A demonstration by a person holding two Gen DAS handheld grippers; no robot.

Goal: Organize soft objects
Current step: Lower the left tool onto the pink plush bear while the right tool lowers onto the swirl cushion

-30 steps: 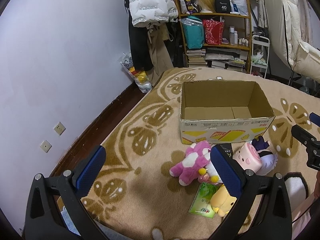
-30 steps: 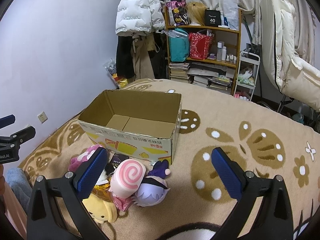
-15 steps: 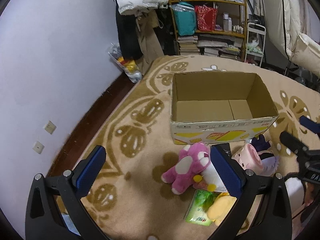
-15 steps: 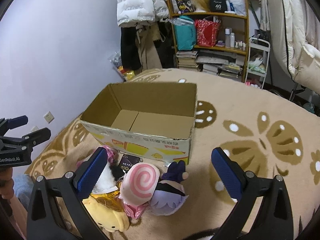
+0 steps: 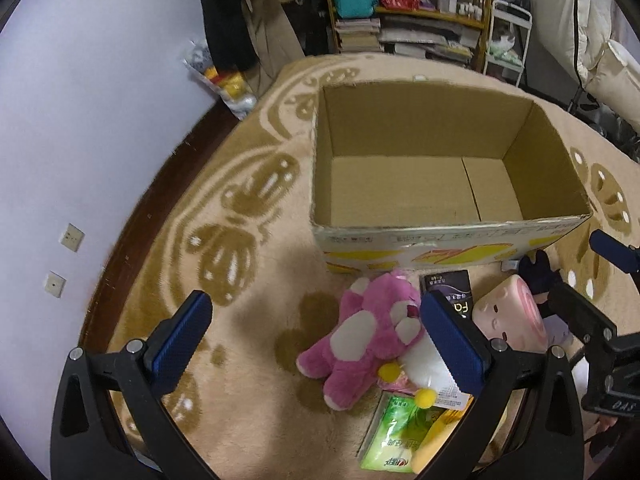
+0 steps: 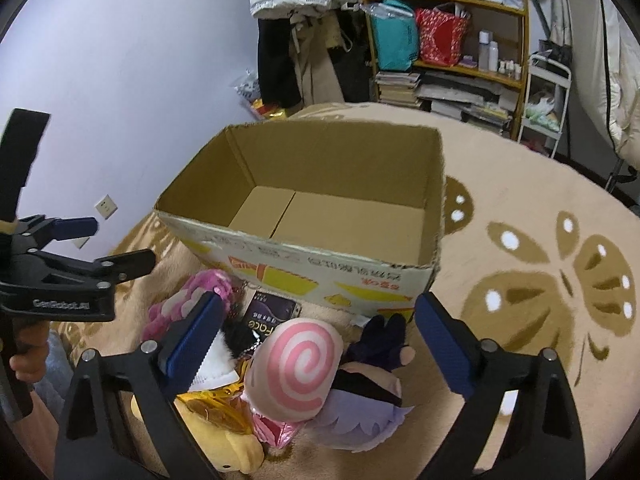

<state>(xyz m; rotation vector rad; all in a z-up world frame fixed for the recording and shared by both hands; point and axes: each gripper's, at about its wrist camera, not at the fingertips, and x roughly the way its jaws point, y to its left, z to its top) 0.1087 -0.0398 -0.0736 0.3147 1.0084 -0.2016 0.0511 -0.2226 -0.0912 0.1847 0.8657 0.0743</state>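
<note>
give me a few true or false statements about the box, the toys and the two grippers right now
1. The cardboard box has nothing inside. True.
2. The pink plush bear lies inside the box. False: it lies on the carpet in front of the box.
3. The left gripper is shut on a toy. False: its jaws are wide open and hold nothing.
4. The right gripper is open above the swirl plush. True.
5. The green packet leans against the shelf. False: it lies flat on the carpet near the toys.
</note>
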